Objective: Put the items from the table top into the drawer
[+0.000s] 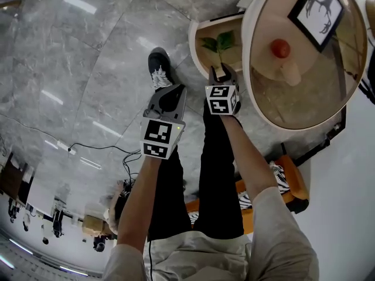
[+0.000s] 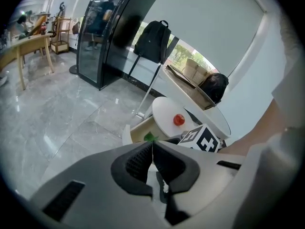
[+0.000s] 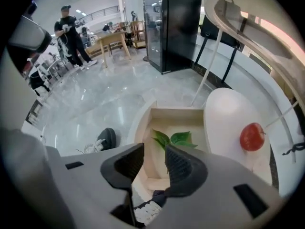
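The open drawer [image 1: 196, 40] of the round side table [image 1: 249, 69] holds a green leaf sprig [image 1: 220, 41]. My right gripper [image 1: 222, 72] hangs over the drawer's near end, open. In the right gripper view the leaf sprig [image 3: 171, 138] lies on the drawer [image 3: 174, 116] floor just past the right gripper [image 3: 155, 159], free of the pads. A red round fruit [image 1: 280, 48] and a framed picture [image 1: 319, 7] rest on the table. My left gripper [image 1: 170, 92] is shut and empty over the floor, left of the drawer. In its own view the left gripper [image 2: 152, 154] has its jaws together.
My shoe [image 1: 158, 66] stands on the grey marble floor beside the drawer. An orange cushion [image 1: 290, 183] lies by the table's foot. Cables [image 1: 99, 148] trail across the floor at the left. A person [image 3: 69, 30] and wooden tables stand far off.
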